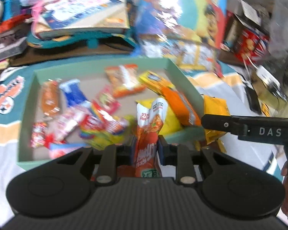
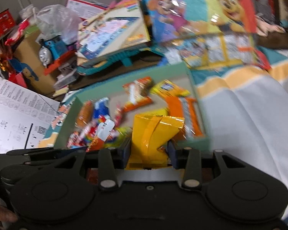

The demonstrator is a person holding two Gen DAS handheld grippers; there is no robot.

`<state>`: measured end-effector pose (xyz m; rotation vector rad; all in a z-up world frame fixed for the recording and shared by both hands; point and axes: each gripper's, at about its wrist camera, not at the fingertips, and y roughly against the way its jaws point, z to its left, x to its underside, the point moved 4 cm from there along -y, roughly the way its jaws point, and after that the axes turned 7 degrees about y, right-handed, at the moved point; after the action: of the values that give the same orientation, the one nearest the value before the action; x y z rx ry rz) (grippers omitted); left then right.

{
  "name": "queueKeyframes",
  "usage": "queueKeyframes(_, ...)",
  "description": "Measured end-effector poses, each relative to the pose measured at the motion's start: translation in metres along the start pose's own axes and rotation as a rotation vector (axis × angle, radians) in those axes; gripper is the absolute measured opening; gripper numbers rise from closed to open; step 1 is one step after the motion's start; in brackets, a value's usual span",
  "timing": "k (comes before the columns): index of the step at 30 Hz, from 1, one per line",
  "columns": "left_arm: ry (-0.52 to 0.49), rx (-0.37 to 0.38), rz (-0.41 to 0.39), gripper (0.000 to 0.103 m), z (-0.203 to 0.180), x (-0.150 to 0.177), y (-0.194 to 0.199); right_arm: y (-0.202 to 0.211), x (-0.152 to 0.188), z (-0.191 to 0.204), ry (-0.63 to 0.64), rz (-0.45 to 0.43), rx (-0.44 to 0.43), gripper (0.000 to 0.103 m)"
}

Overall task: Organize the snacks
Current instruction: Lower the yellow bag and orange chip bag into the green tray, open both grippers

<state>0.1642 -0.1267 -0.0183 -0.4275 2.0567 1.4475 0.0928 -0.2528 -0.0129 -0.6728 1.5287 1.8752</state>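
Currently I have both grippers loaded above the green tray. My left gripper is pinched tight on a red packet, which stands up between the blue pads with its white torn end topmost. My right gripper is clamped on a yellow packet, creased and upright between its pads; in the left view the same packet shows just past the tray's near right corner, beside the right gripper's arm. Inside the tray I note loose snacks: an orange packet along the right wall, an orange-and-white one toward the far side, a blue one and small red sweets at the left. Motion blur prevents reading any labels. Behind the tray lie cartoon-printed boxes and a blue toy train. The tray sits on a patterned cloth.
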Motion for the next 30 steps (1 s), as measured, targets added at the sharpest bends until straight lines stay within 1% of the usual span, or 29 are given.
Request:
queueKeyframes(5,0.034,-0.049,-0.035,0.023,0.037,-0.032,0.001,-0.025,-0.033,0.018,0.028,-0.009,-0.032,0.04)
queueKeyframes(7,0.047,-0.065,-0.041,0.023,0.051,-0.046,-0.003,-0.037,-0.045,0.021,0.021,-0.004,-0.041,0.04)
queueKeyframes(12,0.08,-0.079,-0.044,0.023,0.076,-0.078,-0.021,-0.073,-0.064,0.028,0.002,0.028,-0.058,0.04)
queueKeyframes(19,0.078,-0.093,-0.025,0.023,0.088,-0.103,-0.059,-0.112,-0.071,0.028,-0.005,0.077,-0.061,0.04)
queueKeyframes(21,0.078,-0.098,-0.019,0.024,0.089,-0.107,-0.069,-0.12,-0.072,0.026,-0.014,0.089,-0.063,0.044)
queueKeyframes(22,0.077,-0.102,-0.019,0.03,0.088,-0.108,-0.074,-0.122,-0.072,0.025,-0.021,0.09,-0.059,0.048)
queueKeyframes(23,0.075,-0.11,-0.018,0.036,0.088,-0.109,-0.078,-0.123,-0.072,0.022,-0.035,0.089,-0.054,0.067)
queueKeyframes(24,0.078,-0.128,-0.02,0.047,0.087,-0.11,-0.082,-0.122,-0.072,0.019,-0.052,0.079,-0.047,0.089)
queueKeyframes(25,0.08,-0.149,-0.024,0.065,0.088,-0.11,-0.084,-0.12,-0.072,0.017,-0.062,0.064,-0.042,0.096)
queueKeyframes(26,0.081,-0.163,-0.027,0.072,0.088,-0.11,-0.085,-0.118,-0.072,0.015,-0.066,0.053,-0.035,0.098)
queueKeyframes(27,0.083,-0.172,-0.035,0.079,0.087,-0.108,-0.085,-0.116,-0.072,0.013,-0.068,0.053,-0.032,0.099)
queueKeyframes(30,0.088,-0.166,-0.026,0.085,0.086,-0.102,-0.083,-0.111,-0.069,0.007,-0.077,0.051,-0.023,0.103)
